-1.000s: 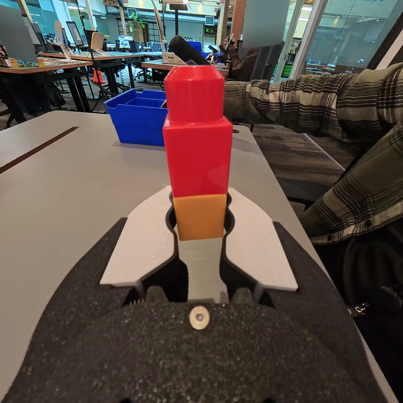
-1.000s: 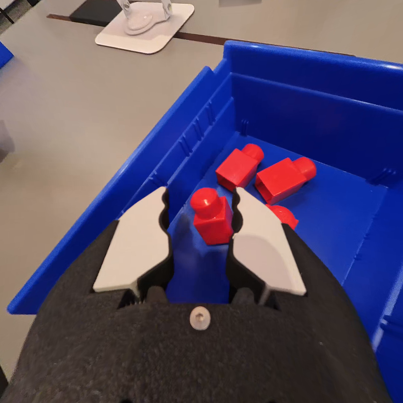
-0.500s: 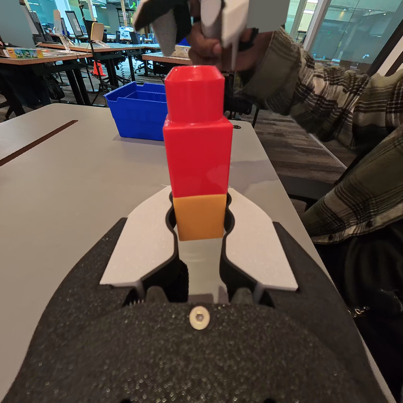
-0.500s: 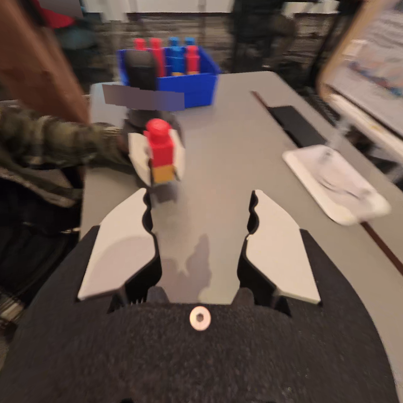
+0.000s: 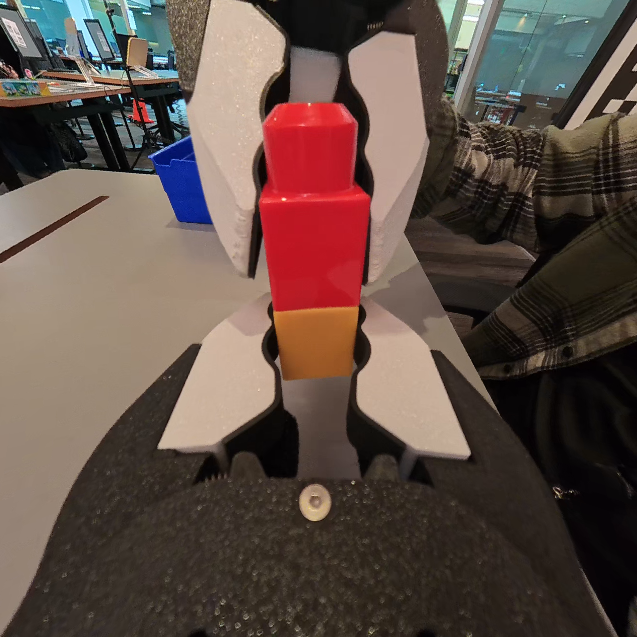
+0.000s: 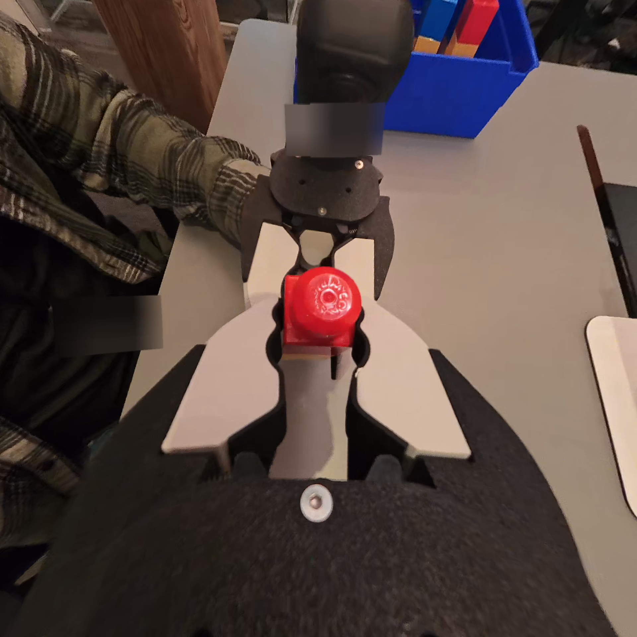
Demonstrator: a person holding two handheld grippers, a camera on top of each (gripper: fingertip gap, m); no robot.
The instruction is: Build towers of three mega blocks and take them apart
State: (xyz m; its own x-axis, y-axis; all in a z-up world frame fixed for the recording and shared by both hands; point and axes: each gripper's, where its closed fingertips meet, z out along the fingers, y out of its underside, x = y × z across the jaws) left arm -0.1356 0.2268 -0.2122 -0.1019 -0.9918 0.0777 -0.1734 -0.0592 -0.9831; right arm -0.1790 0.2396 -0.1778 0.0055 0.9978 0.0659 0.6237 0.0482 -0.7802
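A two-block stack stands on the grey table (image 5: 103,310): a red block (image 5: 313,248) on an orange block (image 5: 315,344). My left gripper (image 5: 313,306) is shut on the orange block and holds the stack upright. My right gripper (image 5: 310,272) comes down from above, its jaws pressed on both sides of the red block. In the right wrist view I look straight down on the red block's stud (image 6: 322,303), between my right gripper's (image 6: 319,310) jaws. The left gripper's fingers (image 6: 272,255) show just beyond it. The orange block is mostly hidden there.
A blue bin (image 5: 179,186) stands at the table's far end. Another blue bin (image 6: 448,93) behind the left gripper holds built towers. A white pad (image 6: 617,379) lies at the right. Plaid sleeves (image 5: 551,206) (image 6: 138,155) run along the table's edge. Tip to tip, the grippers are about 5 cm apart.
My right gripper left the blue bin empty, swung over to the stack, came down over it and closed on the red block. The left gripper and the stack have not moved.
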